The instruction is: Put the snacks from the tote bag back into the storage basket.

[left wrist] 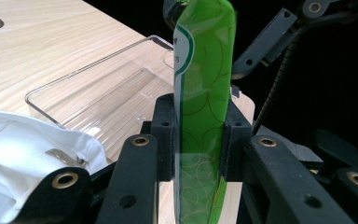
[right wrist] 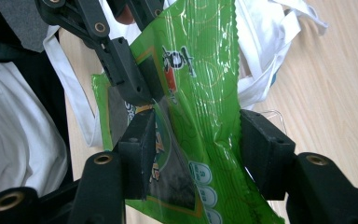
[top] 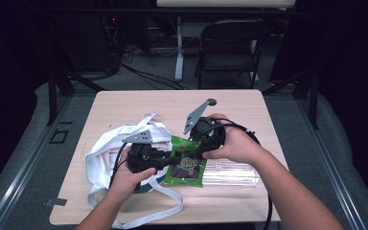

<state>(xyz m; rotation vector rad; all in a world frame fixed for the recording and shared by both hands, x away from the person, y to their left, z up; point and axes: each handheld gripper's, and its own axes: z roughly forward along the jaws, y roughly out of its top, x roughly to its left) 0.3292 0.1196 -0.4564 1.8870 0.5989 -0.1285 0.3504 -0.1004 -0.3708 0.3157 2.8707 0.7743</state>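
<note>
A green snack bag [top: 188, 165] hangs just above the table between both grippers. My left gripper [top: 172, 160] is shut on it, and in the left gripper view the bag [left wrist: 205, 70] stands on edge with both pads of this gripper [left wrist: 199, 140] pressed to its sides. My right gripper [top: 199, 151] comes in from the right. In the right gripper view its open jaws [right wrist: 198, 149] straddle the crinkled bag [right wrist: 200, 93], with the right pad at the bag's edge and the left pad lying over its printed face. The left gripper's fingers [right wrist: 130, 79] clamp the bag just beyond.
A white cloth bag with long straps [top: 108, 153] lies at the left under my left hand. A clear plastic tray [top: 230, 173] sits on the wooden table [top: 139, 103] beneath the snack bag. There is a round hole [top: 212, 101] in the tabletop, and a black chair [top: 230, 43] stands beyond the table.
</note>
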